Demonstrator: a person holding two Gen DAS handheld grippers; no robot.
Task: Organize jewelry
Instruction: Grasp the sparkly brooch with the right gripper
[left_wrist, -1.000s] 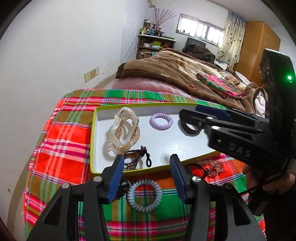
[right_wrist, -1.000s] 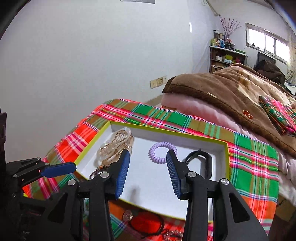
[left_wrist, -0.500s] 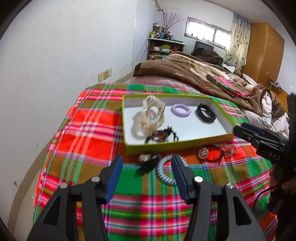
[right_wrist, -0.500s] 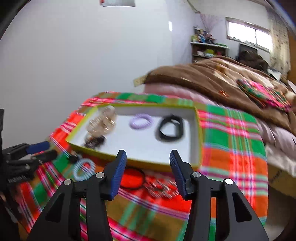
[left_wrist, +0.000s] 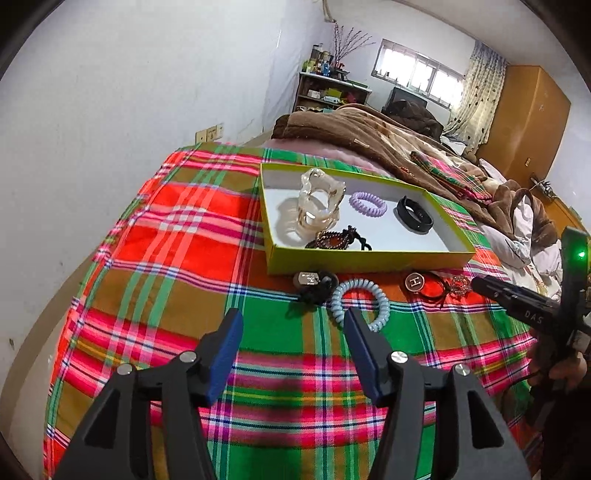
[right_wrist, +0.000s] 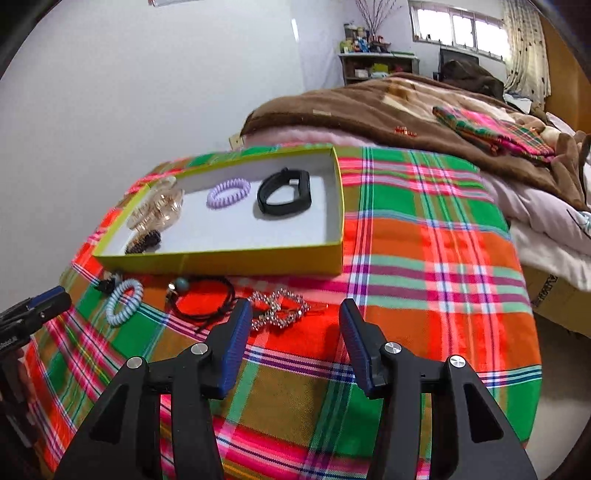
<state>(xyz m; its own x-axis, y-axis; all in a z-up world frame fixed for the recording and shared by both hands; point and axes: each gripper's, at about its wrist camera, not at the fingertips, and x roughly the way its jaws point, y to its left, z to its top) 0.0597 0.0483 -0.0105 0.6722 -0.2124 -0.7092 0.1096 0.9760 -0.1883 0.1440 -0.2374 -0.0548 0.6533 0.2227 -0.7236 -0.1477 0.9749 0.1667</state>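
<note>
A yellow-green box (left_wrist: 369, 258) (right_wrist: 229, 262) on the plaid cloth holds a clear bangle (left_wrist: 319, 203), a purple coil tie (left_wrist: 367, 204) (right_wrist: 228, 193), a black band (left_wrist: 413, 214) (right_wrist: 284, 192) and a dark beaded bracelet (left_wrist: 332, 240). In front of the box lie a pale blue coil tie (left_wrist: 360, 304) (right_wrist: 123, 301), a black cord with a tag (left_wrist: 314, 282), a black cord bracelet (right_wrist: 207, 299) and a rhinestone clip (right_wrist: 280, 308). My left gripper (left_wrist: 291, 332) is open and empty, just short of the blue coil tie. My right gripper (right_wrist: 293, 321) is open and empty, just short of the clip.
The plaid cloth (left_wrist: 184, 240) covers a table that drops off at left toward a white wall. A bed with a brown blanket (right_wrist: 406, 110) lies behind. The right gripper's tip (left_wrist: 517, 299) shows at the right edge of the left wrist view.
Both grippers have pulled back and up from the box, so the whole box and the loose pieces in front of it now show. Both stay open and empty.
</note>
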